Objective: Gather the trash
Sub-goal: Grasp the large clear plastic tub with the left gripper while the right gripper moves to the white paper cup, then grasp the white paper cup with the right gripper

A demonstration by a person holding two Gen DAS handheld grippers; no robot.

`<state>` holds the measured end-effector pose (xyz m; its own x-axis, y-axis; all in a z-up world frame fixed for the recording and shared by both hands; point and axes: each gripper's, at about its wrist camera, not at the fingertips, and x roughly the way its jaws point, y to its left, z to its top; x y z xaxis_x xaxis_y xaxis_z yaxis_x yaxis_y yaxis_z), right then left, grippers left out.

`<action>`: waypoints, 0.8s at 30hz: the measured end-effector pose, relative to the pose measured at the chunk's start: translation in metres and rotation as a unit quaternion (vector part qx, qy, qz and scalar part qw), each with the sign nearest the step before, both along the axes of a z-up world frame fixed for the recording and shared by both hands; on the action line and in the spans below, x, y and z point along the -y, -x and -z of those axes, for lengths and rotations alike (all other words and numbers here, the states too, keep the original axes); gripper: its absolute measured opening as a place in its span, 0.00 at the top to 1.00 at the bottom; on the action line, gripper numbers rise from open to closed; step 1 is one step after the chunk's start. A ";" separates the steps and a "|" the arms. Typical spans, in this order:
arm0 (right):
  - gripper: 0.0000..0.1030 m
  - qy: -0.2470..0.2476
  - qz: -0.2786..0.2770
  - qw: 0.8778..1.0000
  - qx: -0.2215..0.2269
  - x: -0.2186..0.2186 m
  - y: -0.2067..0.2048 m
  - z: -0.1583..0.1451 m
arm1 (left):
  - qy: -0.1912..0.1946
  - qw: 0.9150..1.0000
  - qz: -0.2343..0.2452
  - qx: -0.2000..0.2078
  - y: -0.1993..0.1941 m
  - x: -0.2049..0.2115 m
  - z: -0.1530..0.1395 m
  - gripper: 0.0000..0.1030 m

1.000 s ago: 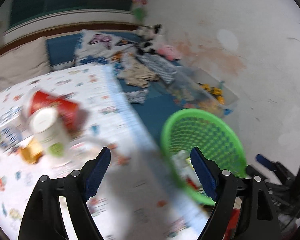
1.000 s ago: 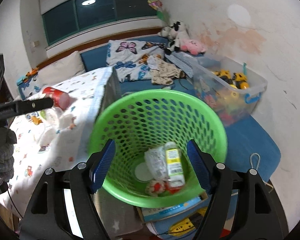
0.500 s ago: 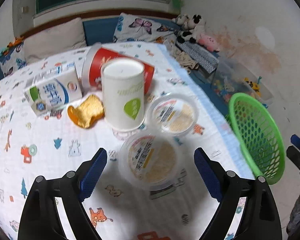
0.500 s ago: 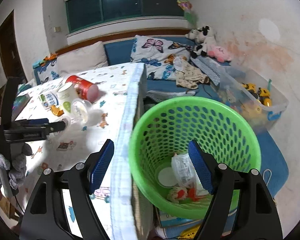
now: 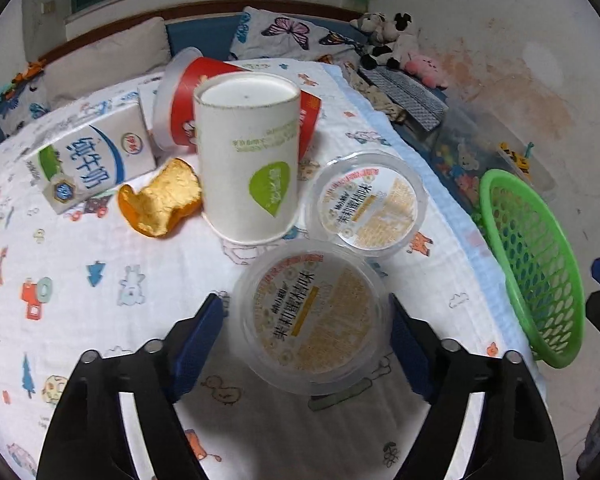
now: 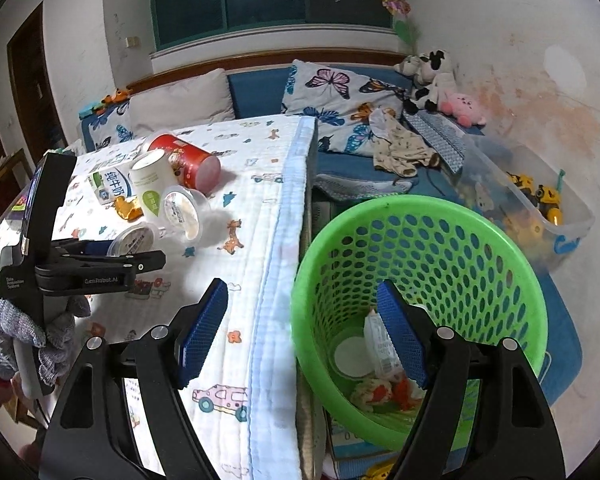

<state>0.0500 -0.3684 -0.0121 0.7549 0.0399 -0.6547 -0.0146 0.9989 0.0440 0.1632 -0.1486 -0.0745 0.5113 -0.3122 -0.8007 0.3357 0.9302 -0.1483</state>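
Note:
My left gripper [image 5: 305,304] is low over the cloth-covered table [image 5: 100,280]. Its jaws are closing around a clear lidded tub [image 5: 308,316]; a thin gap shows at each pad. Behind it stand a second tub [image 5: 366,204], a white paper cup [image 5: 248,160], a fallen red cup [image 5: 310,116], a milk carton [image 5: 84,156] and an orange wrapper [image 5: 160,204]. My right gripper [image 6: 302,288] hangs open and empty over the table's edge and the rim of the green basket [image 6: 440,240], which holds a wrapper [image 6: 380,344] and other trash. A gloved hand [image 6: 20,332] holds the left gripper [image 6: 140,260].
The basket [image 5: 532,264] stands off the table's right edge, on books. Beyond it are a clear toy bin [image 6: 532,200], a blue bench with butterfly pillows [image 6: 332,92], loose clothes [image 6: 400,144] and plush toys [image 6: 432,76] against the wall.
The left view swung from the basket to the table trash, then sank onto the nearer tub with its jaws narrowing. The right gripper slid left, so the table edge now lies between its fingers.

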 end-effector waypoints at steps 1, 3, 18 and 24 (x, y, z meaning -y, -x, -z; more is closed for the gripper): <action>0.25 0.000 -0.002 1.000 -0.001 -0.001 -0.002 0.000 | 0.002 1.000 0.002 0.000 -0.001 0.000 -0.001 0.35; 0.25 0.000 -0.007 1.000 -0.002 -0.003 -0.005 -0.001 | 0.005 1.000 0.006 0.001 0.001 -0.001 -0.002 0.38; 0.26 -0.003 -0.091 0.996 0.000 -0.064 -0.053 -0.015 | 0.021 0.998 -0.059 0.020 0.012 -0.072 -0.034 0.39; 0.28 -0.016 -0.130 0.991 0.000 -0.098 -0.082 -0.020 | 0.019 0.994 -0.102 0.030 0.017 -0.108 -0.042 0.39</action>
<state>0.1320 -0.2701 0.0074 0.7161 0.2526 -0.6507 -0.2706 0.9598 0.0749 0.1459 -0.0411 -0.0326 0.6135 -0.2270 -0.7564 0.1503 0.9739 -0.1703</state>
